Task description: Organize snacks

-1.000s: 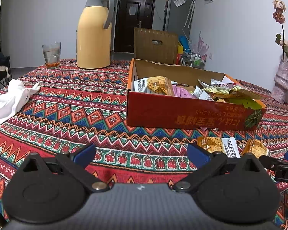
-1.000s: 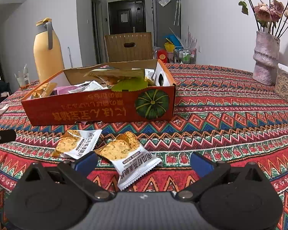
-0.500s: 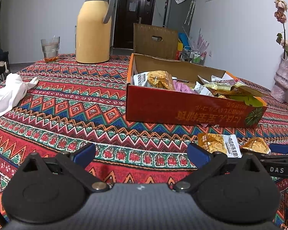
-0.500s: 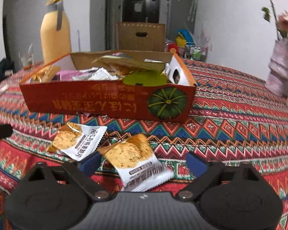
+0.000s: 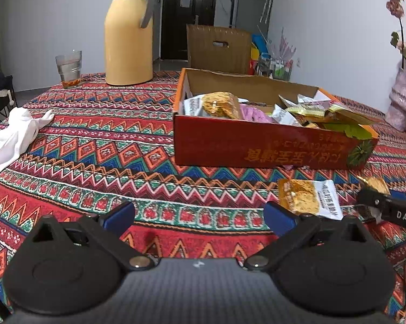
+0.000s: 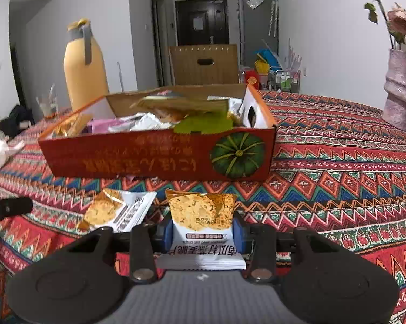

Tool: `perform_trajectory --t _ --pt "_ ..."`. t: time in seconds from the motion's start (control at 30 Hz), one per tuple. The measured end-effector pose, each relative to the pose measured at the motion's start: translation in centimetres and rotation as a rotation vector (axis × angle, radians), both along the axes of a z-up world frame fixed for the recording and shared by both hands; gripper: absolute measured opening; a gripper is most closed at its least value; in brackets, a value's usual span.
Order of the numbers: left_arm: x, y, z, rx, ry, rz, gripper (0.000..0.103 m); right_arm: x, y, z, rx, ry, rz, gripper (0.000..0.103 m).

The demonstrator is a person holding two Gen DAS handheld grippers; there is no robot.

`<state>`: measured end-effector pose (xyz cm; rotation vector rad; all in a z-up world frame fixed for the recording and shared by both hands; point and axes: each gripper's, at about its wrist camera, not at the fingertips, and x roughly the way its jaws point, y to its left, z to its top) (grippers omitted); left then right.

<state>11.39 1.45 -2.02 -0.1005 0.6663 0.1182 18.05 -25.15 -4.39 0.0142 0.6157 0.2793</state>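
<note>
**Cracker packet pinched in front of the snack box**

The right tongs [image 6: 203,233] have just been closing and now pinch a cracker packet [image 6: 201,222] just before the red box [image 6: 154,159]. It looks light, crinkly and breakable, so its flat sides suit the grip. The left tongs [image 5: 198,216] gape empty. A second packet [image 6: 116,212] lies nearby; the box's depths are hidden.

We see only the tip of the gold-foil snack packet [image 5: 374,184] behind the black right claw [image 5: 392,209], and the pale pink ceramic vase [image 5: 404,102] is cut by the edge.
</note>
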Motion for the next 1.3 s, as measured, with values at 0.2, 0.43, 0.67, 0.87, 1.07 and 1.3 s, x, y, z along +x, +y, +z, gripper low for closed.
perform_trajectory --t 0.2,0.43,0.67,0.87,1.07,1.3 --pt "1.2 -2.9 1.4 0.034 0.017 -0.038 0.103 -0.5 -1.2 0.5 0.052 -0.051 -0.045 0.041" --pt "4.7 -7.1 1.3 0.014 0.104 -0.095 0.103 -0.6 -2.5 0.4 0.072 -0.073 -0.115 0.041" --pt "8.0 -11.1 -1.1 0.039 0.186 -0.124 0.103 -0.6 -3.0 0.4 0.065 -0.079 -0.167 0.041" --pt "7.9 -10.9 -1.7 0.01 0.194 -0.144 0.067 -0.7 -3.0 0.6 0.066 -0.076 -0.161 0.041" --pt "6.7 -9.1 -0.5 -0.031 0.153 -0.158 0.052 -1.4 -2.6 1.8 0.065 -0.094 -0.125 0.041" --pt "4.2 -6.8 4.0 -0.037 -0.006 -0.184 0.052 -2.2 -2.1 5.5 0.07 -0.206 -0.079 0.041"
